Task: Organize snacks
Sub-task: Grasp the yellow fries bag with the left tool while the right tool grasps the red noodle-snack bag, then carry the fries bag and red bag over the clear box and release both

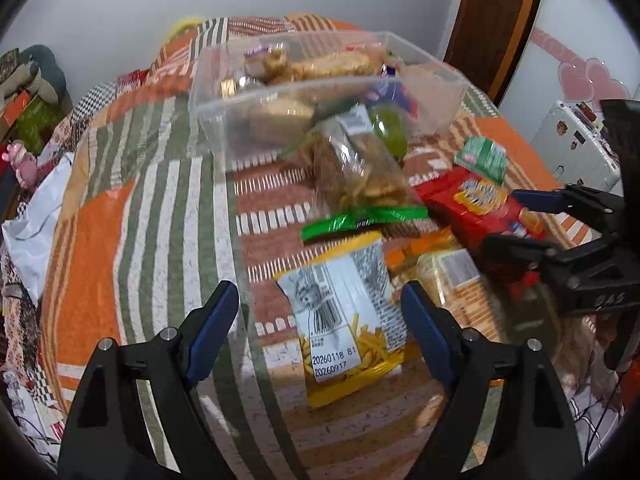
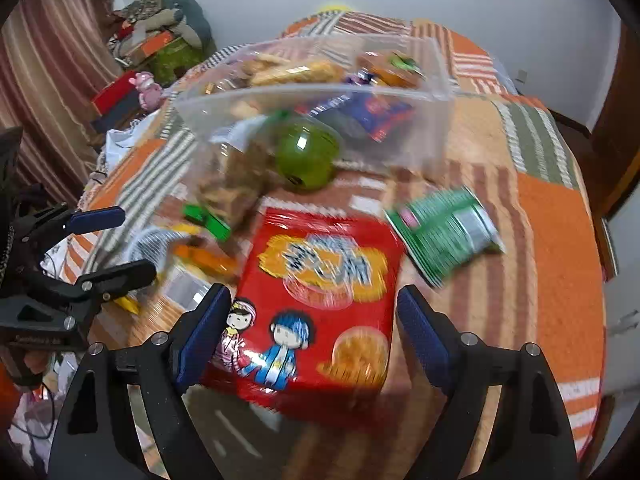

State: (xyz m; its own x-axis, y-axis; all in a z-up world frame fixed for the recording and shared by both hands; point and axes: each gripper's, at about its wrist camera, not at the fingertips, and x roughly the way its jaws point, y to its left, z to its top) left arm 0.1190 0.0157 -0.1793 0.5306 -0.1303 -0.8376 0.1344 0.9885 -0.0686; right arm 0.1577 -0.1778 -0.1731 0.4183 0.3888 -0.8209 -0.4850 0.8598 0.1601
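A clear plastic bin (image 1: 432, 92) (image 2: 424, 120) with several snacks inside stands on a patchwork bedspread. In front of it lie a clear bag of fried snacks with a green seal (image 1: 360, 176), a yellow snack packet (image 1: 348, 316), a red cracker pack (image 1: 476, 204) (image 2: 320, 300) and a green packet (image 1: 482, 156) (image 2: 444, 232). My left gripper (image 1: 320, 312) is open, its fingers either side of the yellow packet. My right gripper (image 2: 314, 312) (image 1: 516, 220) is open, its fingers astride the red pack.
A green round container (image 2: 306, 156) sits at the bin's front wall. An orange-edged biscuit pack (image 1: 452, 276) lies right of the yellow packet. Clutter and soft toys (image 2: 160, 32) are piled left of the bed. A white cabinet (image 1: 576, 140) stands at the right.
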